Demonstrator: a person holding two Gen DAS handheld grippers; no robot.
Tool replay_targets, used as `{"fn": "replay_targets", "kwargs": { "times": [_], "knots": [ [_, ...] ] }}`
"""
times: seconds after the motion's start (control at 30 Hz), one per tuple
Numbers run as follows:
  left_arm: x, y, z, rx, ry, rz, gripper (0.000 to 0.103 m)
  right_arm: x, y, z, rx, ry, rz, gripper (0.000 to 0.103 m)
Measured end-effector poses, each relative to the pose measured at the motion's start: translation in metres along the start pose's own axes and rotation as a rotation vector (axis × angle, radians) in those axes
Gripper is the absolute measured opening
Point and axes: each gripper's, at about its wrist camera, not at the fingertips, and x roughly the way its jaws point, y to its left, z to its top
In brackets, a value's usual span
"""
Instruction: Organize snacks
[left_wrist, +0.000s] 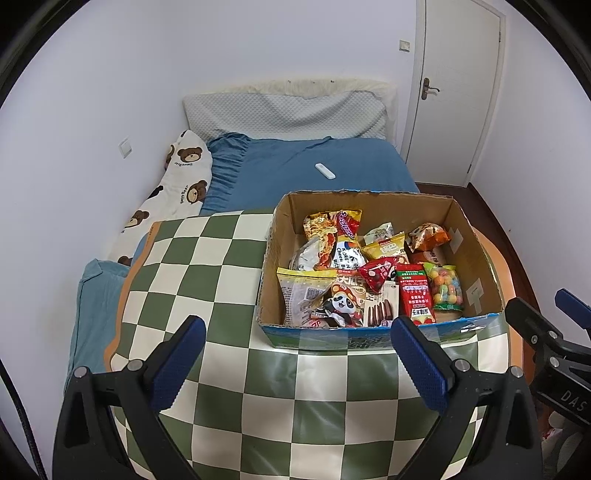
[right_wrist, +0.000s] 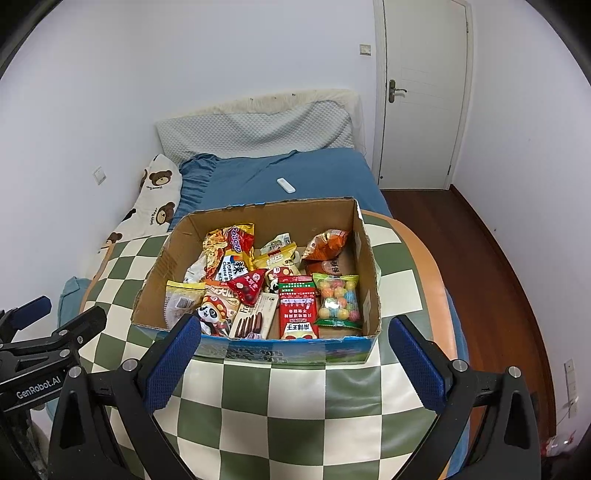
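Note:
A cardboard box (left_wrist: 461, 218) (right_wrist: 159, 266) stands on a green-and-cream checked table (left_wrist: 229, 280) (right_wrist: 295, 398) and holds several snack packets. Among them are a bag of coloured candy balls (left_wrist: 447, 288) (right_wrist: 339, 301), a red packet (left_wrist: 416, 295) (right_wrist: 297, 310), a panda packet (left_wrist: 341, 304) (right_wrist: 211, 316) and an orange bag (left_wrist: 428, 233) (right_wrist: 327, 242). My left gripper (left_wrist: 295, 363) hangs open in front of the box's left part, nothing between its fingers. My right gripper (right_wrist: 293, 360) is open too, just before the box's near wall. Each gripper shows at the edge of the other's view.
Behind the table is a bed with a blue sheet (left_wrist: 295, 166) (right_wrist: 280, 173), a white remote (left_wrist: 325, 171) (right_wrist: 286, 184), a grey pillow (left_wrist: 284, 110) and a bear-print pillow (left_wrist: 181, 177). A white door (left_wrist: 458, 85) (right_wrist: 421, 92) and wooden floor (right_wrist: 495, 258) lie to the right.

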Motion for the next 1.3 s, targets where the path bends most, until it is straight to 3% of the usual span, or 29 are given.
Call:
{"fn": "replay_targets", "kwargs": {
  "times": [1.3],
  "knots": [
    [-0.0040, -0.0001, 0.0031, 0.011, -0.010, -0.009, 0.103, -0.0028, -0.0020, 0.0021, 0.020, -0.008, 0.006, 0.103]
  ]
}}
